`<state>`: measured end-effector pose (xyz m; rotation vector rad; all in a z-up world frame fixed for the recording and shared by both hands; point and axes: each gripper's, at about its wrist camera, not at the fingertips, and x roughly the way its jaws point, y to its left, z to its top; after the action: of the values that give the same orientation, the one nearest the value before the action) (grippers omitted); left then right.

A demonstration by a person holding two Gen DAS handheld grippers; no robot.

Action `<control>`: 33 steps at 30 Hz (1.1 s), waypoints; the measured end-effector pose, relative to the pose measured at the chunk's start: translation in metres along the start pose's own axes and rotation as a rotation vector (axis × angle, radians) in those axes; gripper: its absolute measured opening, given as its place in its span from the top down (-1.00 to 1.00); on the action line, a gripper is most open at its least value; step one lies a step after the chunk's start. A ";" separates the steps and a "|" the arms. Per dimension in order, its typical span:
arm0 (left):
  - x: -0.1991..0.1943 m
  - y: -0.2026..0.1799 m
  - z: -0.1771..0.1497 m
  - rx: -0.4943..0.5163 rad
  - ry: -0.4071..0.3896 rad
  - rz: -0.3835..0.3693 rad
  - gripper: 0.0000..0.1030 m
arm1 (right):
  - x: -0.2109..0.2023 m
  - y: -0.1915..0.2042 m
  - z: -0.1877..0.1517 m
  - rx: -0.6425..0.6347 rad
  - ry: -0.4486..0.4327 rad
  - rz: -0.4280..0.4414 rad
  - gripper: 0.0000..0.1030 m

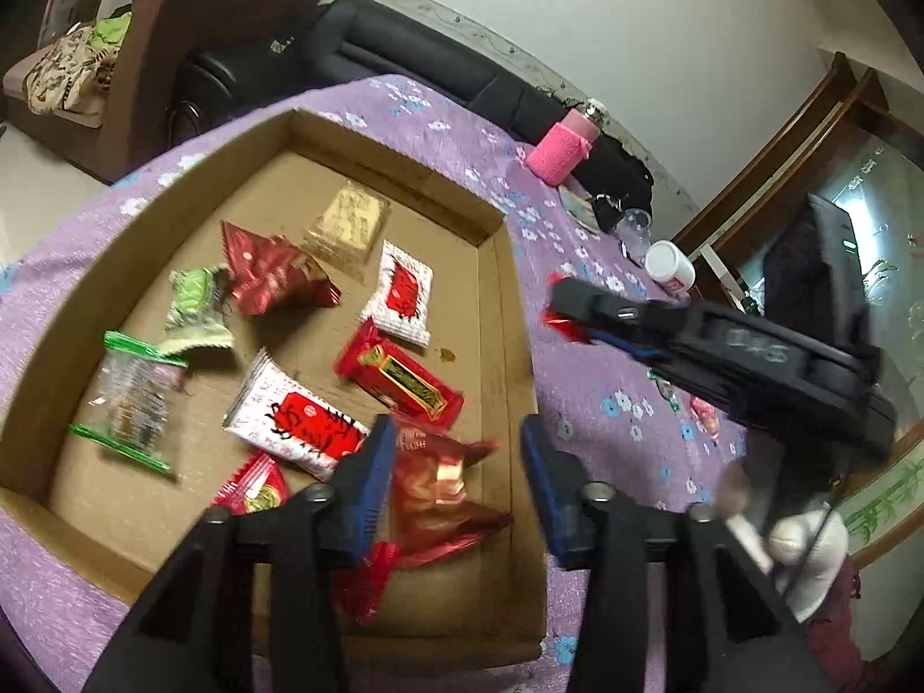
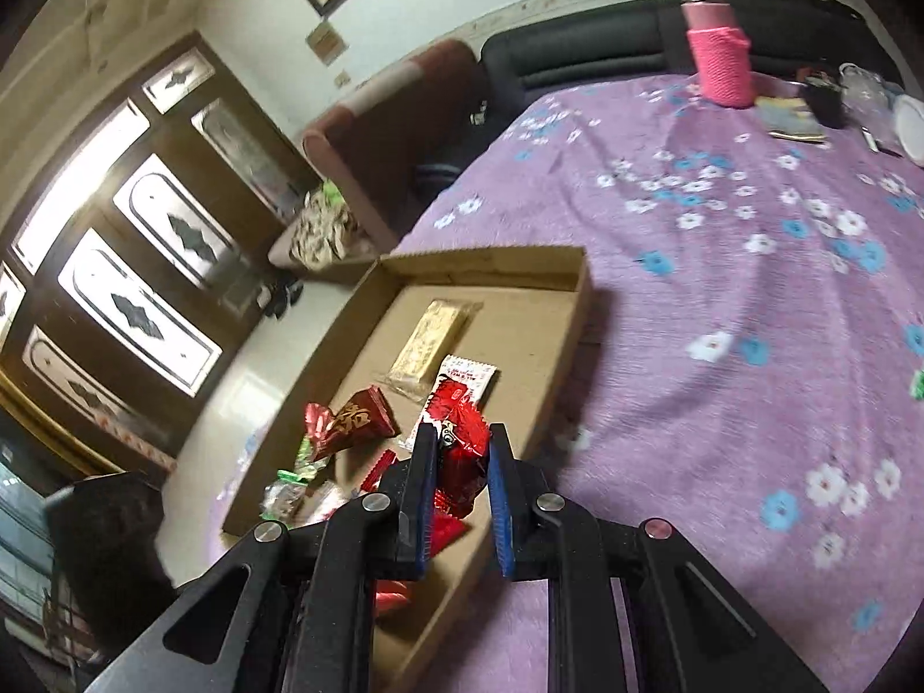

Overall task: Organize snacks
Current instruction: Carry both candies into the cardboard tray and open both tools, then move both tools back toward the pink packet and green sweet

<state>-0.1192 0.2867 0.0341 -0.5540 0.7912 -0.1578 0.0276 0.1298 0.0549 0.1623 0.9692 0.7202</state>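
A shallow cardboard box point(image 1: 508, 312) lies on the purple flowered cloth point(image 1: 583, 381) and holds several wrapped snacks: a gold pack point(image 1: 346, 225), red packs point(image 1: 398, 378), white-and-red packs point(image 1: 404, 294) and green ones point(image 1: 136, 398). My left gripper point(image 1: 456, 433) is open and empty above the box's near right corner, over a red foil pack point(image 1: 439, 496). My right gripper point(image 2: 462, 439) is shut on a red wrapped candy point(image 2: 462, 450) and holds it over the box point(image 2: 572, 300). It also shows in the left wrist view point(image 1: 569, 312), beyond the box's right wall.
A pink bottle point(image 1: 563, 150), a white jar point(image 1: 670, 268), a clear cup point(image 1: 635, 225) and small items stand at the table's far end. Loose candies point(image 1: 701, 410) lie on the cloth right of the box. A black sofa point(image 1: 404, 46) and brown chair point(image 1: 173, 29) stand behind.
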 end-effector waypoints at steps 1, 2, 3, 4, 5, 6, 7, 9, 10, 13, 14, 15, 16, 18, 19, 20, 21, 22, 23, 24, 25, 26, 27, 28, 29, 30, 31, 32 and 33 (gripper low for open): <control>-0.003 0.001 0.000 0.004 -0.009 0.003 -0.04 | 0.003 0.001 0.000 -0.008 0.006 -0.011 0.63; -0.008 0.002 0.001 0.010 -0.022 0.004 -0.06 | 0.008 0.002 0.001 -0.016 0.012 -0.025 0.63; -0.011 0.002 0.002 0.011 -0.030 0.004 -0.11 | 0.014 0.003 0.001 -0.020 0.019 -0.035 0.63; -0.014 0.003 0.003 0.011 -0.038 0.004 -0.21 | 0.016 0.003 0.001 -0.018 0.024 -0.038 0.63; -0.018 0.003 0.004 0.009 -0.049 0.006 -0.27 | 0.020 0.004 0.001 -0.012 0.030 -0.037 0.63; -0.021 0.004 0.006 0.009 -0.061 0.008 -0.33 | 0.021 0.004 0.000 -0.003 0.033 -0.036 0.63; -0.024 0.003 0.006 0.010 -0.071 0.011 -0.34 | 0.020 0.004 -0.002 0.003 0.031 -0.036 0.62; -0.030 0.003 0.008 0.010 -0.088 0.014 -0.36 | 0.020 0.003 -0.002 0.007 0.025 -0.036 0.62; -0.032 0.003 0.008 0.008 -0.092 0.015 -0.37 | 0.019 0.004 -0.002 0.006 0.022 -0.038 0.62; -0.036 0.003 0.008 0.000 -0.100 0.021 -0.41 | 0.012 0.006 -0.003 -0.003 0.006 -0.047 0.61; -0.037 0.002 0.008 -0.001 -0.101 0.020 -0.41 | 0.007 0.006 -0.004 -0.006 -0.005 -0.048 0.61; -0.037 0.001 0.007 0.001 -0.103 0.021 -0.41 | 0.002 0.006 -0.006 -0.006 -0.014 -0.048 0.61; -0.038 -0.001 0.006 0.007 -0.105 0.025 -0.42 | -0.004 0.006 -0.008 -0.006 -0.024 -0.047 0.59; -0.042 -0.009 0.005 0.029 -0.113 0.041 -0.43 | -0.018 0.002 -0.013 -0.001 -0.046 -0.046 0.53; -0.043 -0.012 0.004 0.041 -0.117 0.048 -0.44 | -0.023 0.000 -0.016 0.001 -0.053 -0.047 0.47; -0.045 -0.017 0.004 0.055 -0.124 0.058 -0.44 | -0.029 -0.002 -0.019 0.004 -0.062 -0.051 0.45; -0.047 -0.023 0.002 0.073 -0.132 0.072 -0.47 | -0.037 -0.007 -0.025 0.006 -0.072 -0.059 0.44; -0.048 -0.026 0.002 0.082 -0.135 0.081 -0.54 | -0.042 -0.009 -0.029 0.008 -0.077 -0.065 0.44; -0.049 -0.031 0.000 0.098 -0.139 0.098 -0.57 | -0.048 -0.013 -0.033 0.013 -0.085 -0.072 0.44; -0.050 -0.037 -0.001 0.117 -0.144 0.124 -0.60 | -0.055 -0.019 -0.038 0.021 -0.091 -0.077 0.44; -0.049 -0.044 -0.003 0.141 -0.146 0.153 -0.61 | -0.062 -0.026 -0.043 0.031 -0.097 -0.084 0.44; -0.049 -0.049 -0.005 0.158 -0.146 0.177 -0.62 | -0.067 -0.032 -0.048 0.041 -0.102 -0.092 0.44; -0.047 -0.055 -0.006 0.175 -0.144 0.208 -0.68 | -0.072 -0.037 -0.051 0.050 -0.106 -0.101 0.44; -0.045 -0.064 -0.009 0.197 -0.137 0.257 -0.76 | -0.079 -0.046 -0.056 0.064 -0.113 -0.111 0.44; -0.043 -0.068 -0.010 0.207 -0.132 0.278 -0.79 | -0.085 -0.054 -0.060 0.079 -0.119 -0.117 0.44; -0.040 -0.075 -0.013 0.224 -0.122 0.294 -0.79 | -0.090 -0.061 -0.064 0.094 -0.125 -0.124 0.44; -0.038 -0.079 -0.015 0.237 -0.115 0.296 -0.79 | -0.096 -0.066 -0.068 0.105 -0.131 -0.131 0.44; -0.036 -0.086 -0.018 0.255 -0.104 0.286 -0.79 | -0.102 -0.074 -0.072 0.120 -0.137 -0.140 0.44; -0.034 -0.092 -0.021 0.272 -0.093 0.276 -0.79 | -0.109 -0.081 -0.076 0.136 -0.145 -0.149 0.44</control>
<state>-0.1521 0.2112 0.0924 -0.1904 0.7328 0.0155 -0.0321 -0.0138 0.0517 0.2552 0.8819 0.4990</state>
